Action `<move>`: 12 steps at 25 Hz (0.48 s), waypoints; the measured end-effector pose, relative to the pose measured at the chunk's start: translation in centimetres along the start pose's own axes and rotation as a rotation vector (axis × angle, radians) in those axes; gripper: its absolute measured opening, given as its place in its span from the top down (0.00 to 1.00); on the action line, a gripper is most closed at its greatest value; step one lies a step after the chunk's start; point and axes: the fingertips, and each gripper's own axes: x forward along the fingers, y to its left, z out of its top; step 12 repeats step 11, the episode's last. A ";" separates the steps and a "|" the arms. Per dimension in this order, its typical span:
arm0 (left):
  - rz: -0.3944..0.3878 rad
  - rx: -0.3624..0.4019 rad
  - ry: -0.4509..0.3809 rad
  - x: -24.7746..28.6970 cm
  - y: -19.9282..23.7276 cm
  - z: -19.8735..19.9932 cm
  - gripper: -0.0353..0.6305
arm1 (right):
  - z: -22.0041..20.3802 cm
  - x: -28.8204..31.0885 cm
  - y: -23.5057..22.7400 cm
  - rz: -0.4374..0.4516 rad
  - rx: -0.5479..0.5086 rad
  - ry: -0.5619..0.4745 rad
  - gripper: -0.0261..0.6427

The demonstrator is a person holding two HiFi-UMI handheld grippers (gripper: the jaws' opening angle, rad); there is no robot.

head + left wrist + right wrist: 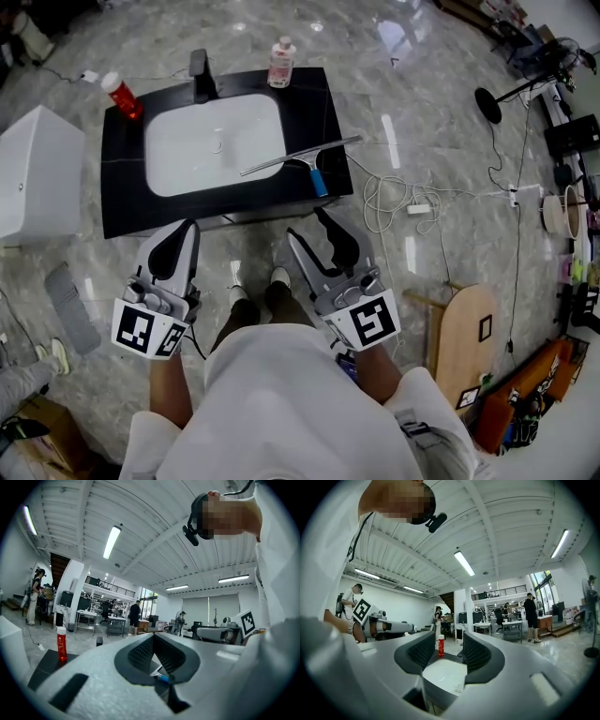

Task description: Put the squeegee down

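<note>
The squeegee [300, 159] lies on the right side of the black counter [122, 202], its blade over the corner of the white basin [211, 141] and its blue handle [319, 181] near the counter's front edge. Both grippers hang in front of the counter, close to the person's body and apart from the squeegee. My left gripper [175, 246] is shut and empty; through its jaws [153, 656] a bit of the blue handle [162, 678] shows. My right gripper [306, 223] is open with nothing between its pads, and its view [449, 651] looks over the basin [445, 674].
A red bottle [123, 97], a black faucet [199, 75] and a clear pink-labelled bottle [281, 62] stand along the counter's back. A white box [37, 173] stands left of it. Cables [394, 197] and a wooden board [464, 342] lie on the floor to the right.
</note>
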 end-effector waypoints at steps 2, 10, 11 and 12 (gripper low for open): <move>0.003 0.001 -0.005 -0.1 0.1 0.0 0.94 | 0.2 0.0 -0.1 -0.003 -0.013 -0.004 0.67; 0.012 -0.011 0.021 -0.9 -0.3 -0.8 0.94 | -0.2 -0.9 -0.6 -0.030 0.012 0.008 0.69; 0.013 -0.015 0.027 -1.0 -0.4 -0.9 0.94 | -0.3 -1.1 -0.7 -0.035 0.021 0.013 0.70; 0.013 -0.015 0.027 -1.0 -0.4 -0.9 0.94 | -0.3 -1.1 -0.7 -0.035 0.021 0.013 0.70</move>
